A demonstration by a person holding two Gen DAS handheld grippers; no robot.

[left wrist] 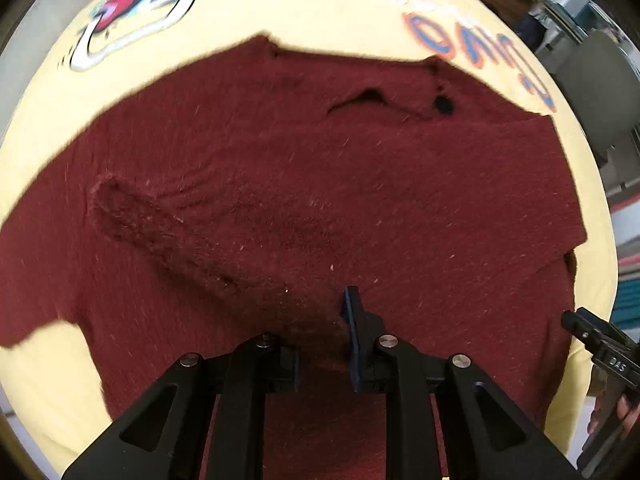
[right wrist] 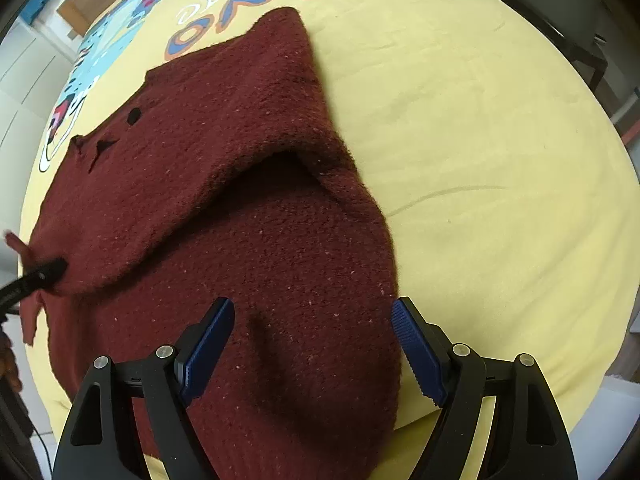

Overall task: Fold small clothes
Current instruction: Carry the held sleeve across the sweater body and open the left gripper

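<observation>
so the dark red sweater lies spread across the middle of the yellow sheet, reaching the lower edge of both views. low in the left wrist view, the left gripper is clamped on a bunched fold of sweater. the right gripper hangs over the sweater's lower part, jaws wide apart and holding nothing. cartoon print fills the upper left of the left view.

Sweater under the claws: dark red fuzzy knit, pilled, matt. Sheet beyond: smooth yellow cloth, printed. Right gripper: matt black plastic, ribbed blue pads.
</observation>
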